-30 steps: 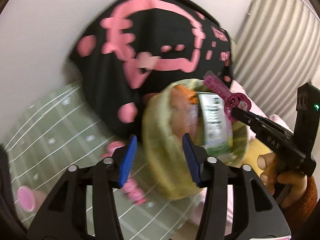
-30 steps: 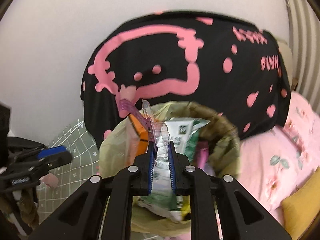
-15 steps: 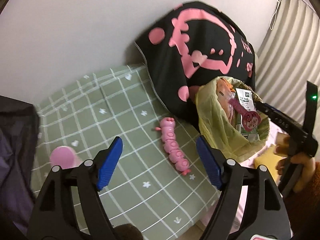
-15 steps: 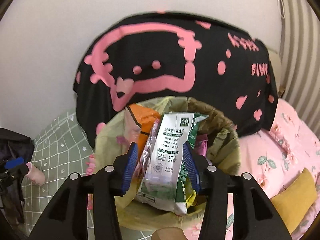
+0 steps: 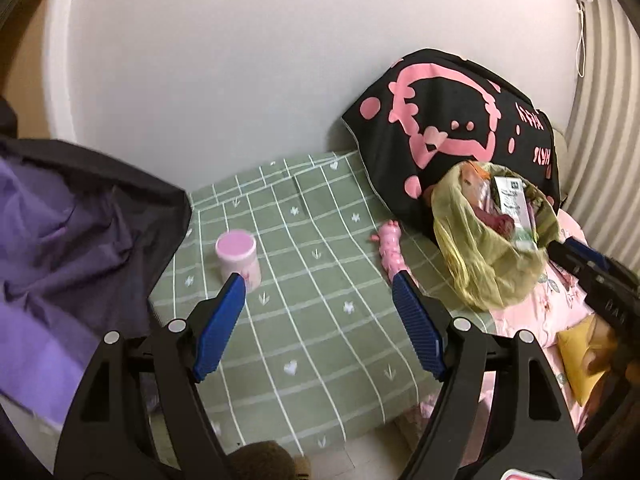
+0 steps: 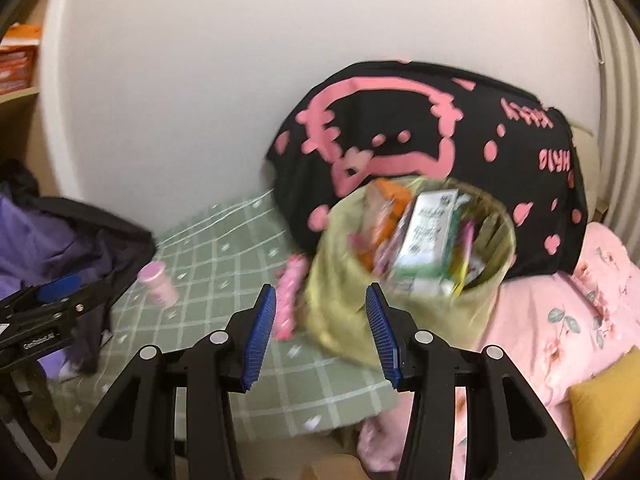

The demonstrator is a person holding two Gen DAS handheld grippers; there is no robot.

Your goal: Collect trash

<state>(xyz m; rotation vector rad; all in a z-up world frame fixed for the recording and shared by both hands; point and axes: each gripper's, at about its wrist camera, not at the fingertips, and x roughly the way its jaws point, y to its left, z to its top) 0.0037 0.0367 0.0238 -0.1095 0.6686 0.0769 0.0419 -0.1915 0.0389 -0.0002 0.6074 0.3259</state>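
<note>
From the left wrist, the left gripper hangs with its fingers wide apart and empty over the green checked bed sheet, where a pink lidded plastic jar and a pink segmented caterpillar-like piece lie outside the yellow-green plastic trash bag, already stuffed with wrappers. From the right wrist (a blurred frame), the right gripper is likewise spread and holding nothing, just before the bag's rim, a white-and-green carton standing in the bag; judging by this, most trash is in, two pink items perhaps remaining.
</note>
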